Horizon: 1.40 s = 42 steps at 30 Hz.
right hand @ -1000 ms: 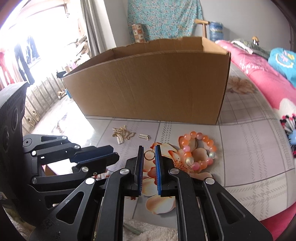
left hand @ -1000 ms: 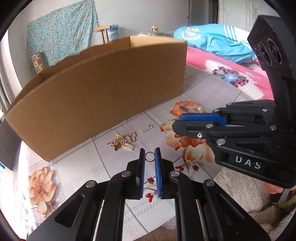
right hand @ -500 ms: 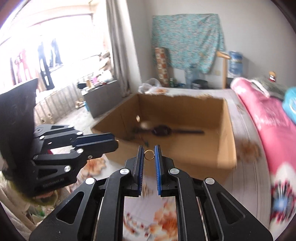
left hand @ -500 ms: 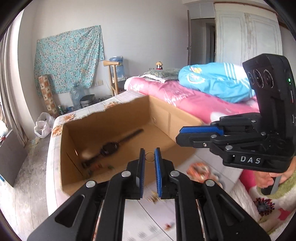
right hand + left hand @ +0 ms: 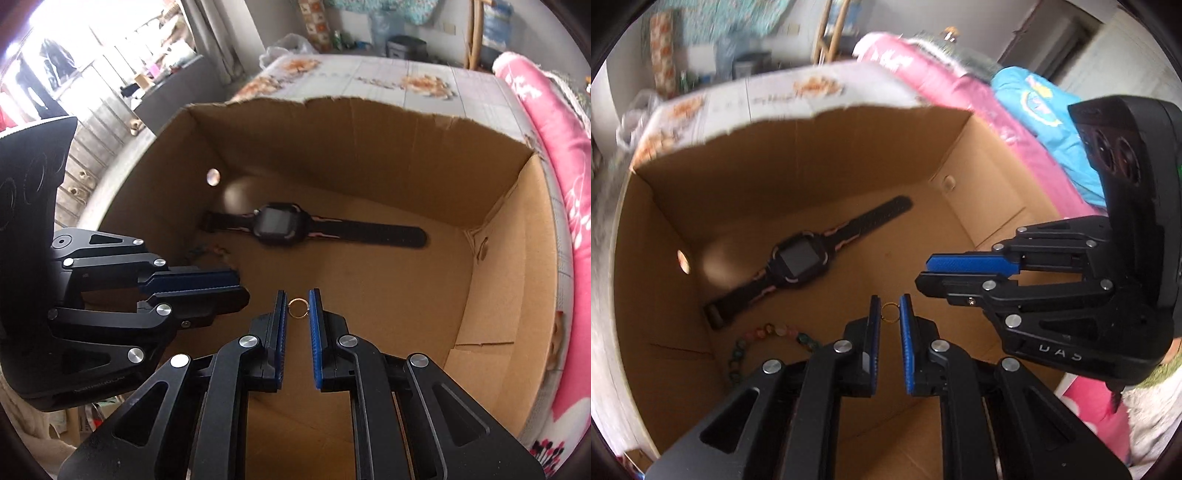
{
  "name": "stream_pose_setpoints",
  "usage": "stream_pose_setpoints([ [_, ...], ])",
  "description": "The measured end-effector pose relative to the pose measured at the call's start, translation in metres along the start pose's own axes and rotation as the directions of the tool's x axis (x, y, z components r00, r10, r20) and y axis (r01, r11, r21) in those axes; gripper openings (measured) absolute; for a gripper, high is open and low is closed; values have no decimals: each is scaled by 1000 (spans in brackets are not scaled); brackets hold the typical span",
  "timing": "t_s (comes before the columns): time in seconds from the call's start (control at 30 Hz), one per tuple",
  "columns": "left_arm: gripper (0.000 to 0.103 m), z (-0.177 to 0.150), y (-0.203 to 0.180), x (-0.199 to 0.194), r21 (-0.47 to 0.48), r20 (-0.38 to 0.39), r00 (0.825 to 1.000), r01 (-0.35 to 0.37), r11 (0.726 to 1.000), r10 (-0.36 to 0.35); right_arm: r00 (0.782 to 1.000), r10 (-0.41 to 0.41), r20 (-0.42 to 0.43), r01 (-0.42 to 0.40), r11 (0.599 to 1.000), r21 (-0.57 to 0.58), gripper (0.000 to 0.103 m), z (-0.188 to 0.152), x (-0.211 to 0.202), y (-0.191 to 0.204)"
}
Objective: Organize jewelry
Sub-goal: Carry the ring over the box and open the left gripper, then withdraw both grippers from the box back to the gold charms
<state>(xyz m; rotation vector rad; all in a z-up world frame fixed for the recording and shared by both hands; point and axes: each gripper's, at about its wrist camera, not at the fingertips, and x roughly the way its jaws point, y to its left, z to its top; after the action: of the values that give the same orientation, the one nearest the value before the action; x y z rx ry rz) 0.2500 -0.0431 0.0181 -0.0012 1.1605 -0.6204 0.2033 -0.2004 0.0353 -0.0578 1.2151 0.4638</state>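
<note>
My left gripper point(image 5: 890, 313) is shut on a small gold ring point(image 5: 890, 312) and holds it over the open cardboard box point(image 5: 812, 147). My right gripper point(image 5: 297, 308) is shut on another gold ring point(image 5: 297, 308), also above the box point(image 5: 498, 258). Each gripper shows in the other's view, the right one point(image 5: 960, 271) and the left one point(image 5: 207, 288). Inside the box lie a black watch point(image 5: 801, 258), also in the right wrist view point(image 5: 280, 225), and a dark bead bracelet point(image 5: 757, 343).
A pink bedspread point(image 5: 942, 85) with a blue garment point(image 5: 1045, 110) lies right of the box. The flowered tabletop point(image 5: 369, 77) runs behind the box. The box walls point(image 5: 498, 280) stand high around the grippers.
Both grippers rose from the tabletop in front of the box, each with a ring, and moved forward over the box opening, tilting down into it.
</note>
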Motion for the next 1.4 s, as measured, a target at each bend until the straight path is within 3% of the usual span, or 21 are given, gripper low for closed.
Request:
stream_pose_setpoints([
  [0.13,10,2,3,6,-31,-36,999,15,999,-16,1000,-14,-17,15,1000,13,13,3,4,-1],
  [0.4,12,6,8,4,-51,-26,1000,16,999,-17,1000,-8,9,7,999,35,14,0,-3,-6],
  [0.73,12,-16,-7,-39,16,107,994,-14,1000,12,987,-21,160,19,1000,14,17,-15,-53,-2],
  [0.87,12,-42,-16,-74,57,215,977,-29,998,16,965,11,264,-18,1000,26,19,-33,-86,-2],
  [1.03,12,-94,-25,-122,87,376,926,-75,993,37,912,30,409,-53,998,43,21,-76,-133,-3],
  [1.2,12,-133,-26,-139,60,441,897,-46,997,15,877,67,475,-119,990,80,21,-123,-151,-4],
  [1.33,12,-165,-26,-137,40,473,881,-25,999,3,876,91,474,-156,983,98,21,-153,-142,2],
  [1.4,13,-180,-27,-126,33,469,883,18,999,-31,883,96,460,-166,979,114,21,-167,-126,7],
])
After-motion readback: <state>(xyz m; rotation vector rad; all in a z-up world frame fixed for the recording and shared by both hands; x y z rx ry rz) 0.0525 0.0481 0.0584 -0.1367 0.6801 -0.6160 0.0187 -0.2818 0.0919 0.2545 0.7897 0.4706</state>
